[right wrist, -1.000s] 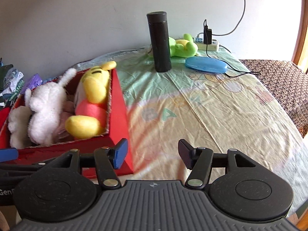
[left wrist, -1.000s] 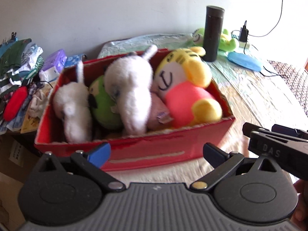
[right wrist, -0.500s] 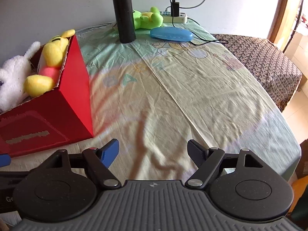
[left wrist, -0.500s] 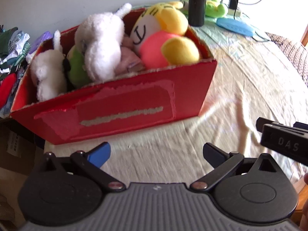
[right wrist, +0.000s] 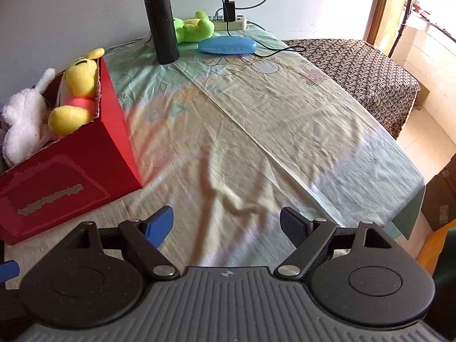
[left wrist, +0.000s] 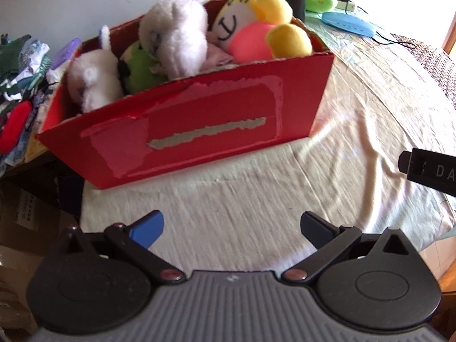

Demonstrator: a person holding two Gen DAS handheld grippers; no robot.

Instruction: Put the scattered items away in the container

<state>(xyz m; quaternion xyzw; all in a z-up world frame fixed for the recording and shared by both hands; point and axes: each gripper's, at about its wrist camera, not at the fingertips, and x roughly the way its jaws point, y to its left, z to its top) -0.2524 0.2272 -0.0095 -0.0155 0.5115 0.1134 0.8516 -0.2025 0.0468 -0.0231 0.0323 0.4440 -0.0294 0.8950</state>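
Observation:
A red cardboard box [left wrist: 199,131] stands on the table's left side, also in the right wrist view [right wrist: 71,171]. It holds several plush toys: two white ones [left wrist: 176,34], a green one [left wrist: 139,68] and a yellow and pink tiger [left wrist: 262,31]. A green plush frog [right wrist: 193,28] lies at the far end of the table, outside the box. My left gripper [left wrist: 230,228] is open and empty, near the table's front edge before the box. My right gripper [right wrist: 226,222] is open and empty, to the right of the box.
A tall black flask [right wrist: 161,22], a blue case [right wrist: 228,45] and a power strip with cables [right wrist: 230,20] stand at the far end. Clothes [left wrist: 20,65] pile up left of the box. A patterned seat [right wrist: 356,68] is at the right. Cardboard boxes [left wrist: 28,213] sit below left.
Both grippers have drawn back from the box toward the table's front edge. The box now looks farther off and more tabletop shows. Both stay open.

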